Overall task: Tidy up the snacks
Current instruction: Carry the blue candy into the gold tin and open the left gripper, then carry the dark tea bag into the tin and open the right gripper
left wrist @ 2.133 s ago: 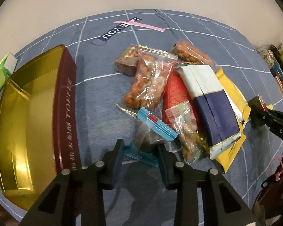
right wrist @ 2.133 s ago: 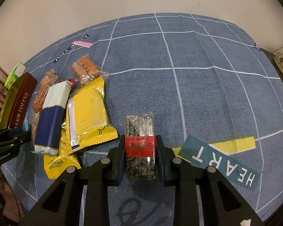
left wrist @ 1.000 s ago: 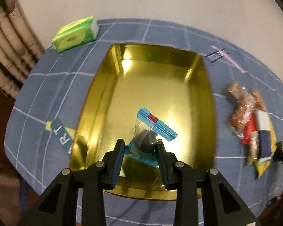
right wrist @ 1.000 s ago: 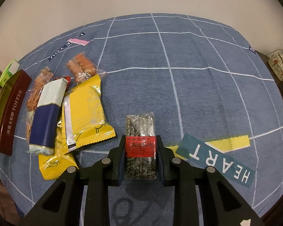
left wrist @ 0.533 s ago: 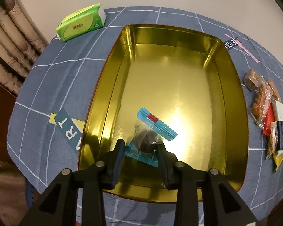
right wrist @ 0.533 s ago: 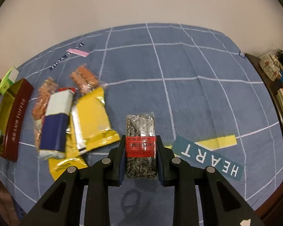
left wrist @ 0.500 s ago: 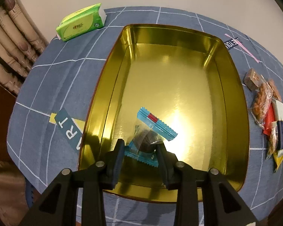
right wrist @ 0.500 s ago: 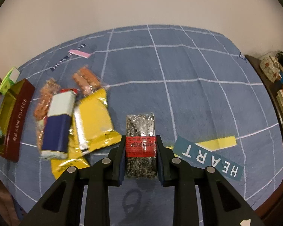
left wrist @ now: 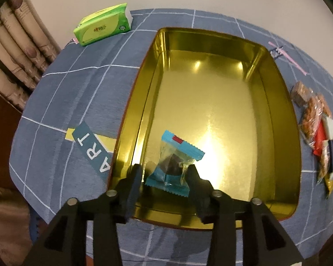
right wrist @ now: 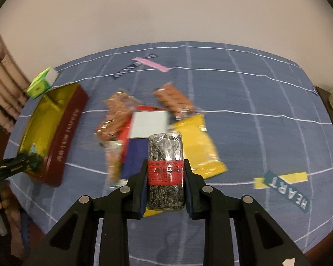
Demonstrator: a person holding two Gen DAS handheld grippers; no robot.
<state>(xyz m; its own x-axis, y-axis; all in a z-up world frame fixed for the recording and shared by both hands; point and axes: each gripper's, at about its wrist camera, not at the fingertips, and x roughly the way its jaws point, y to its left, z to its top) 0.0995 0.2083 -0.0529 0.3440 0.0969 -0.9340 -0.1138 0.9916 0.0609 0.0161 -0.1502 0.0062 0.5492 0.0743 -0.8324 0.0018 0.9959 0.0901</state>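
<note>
Left wrist: tongs (left wrist: 164, 178) just opened, blue candy (left wrist: 174, 164) seemingly released over gold tin (left wrist: 277, 102).

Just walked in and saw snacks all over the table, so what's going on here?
A person is sorting snacks into a gold tin with two handheld grippers. The left gripper is over the tin; its jaws have just been opening around a blue-wrapped candy. The right gripper is shut on a dark sesame bar, above the snack pile on the blue tablecloth.
</note>
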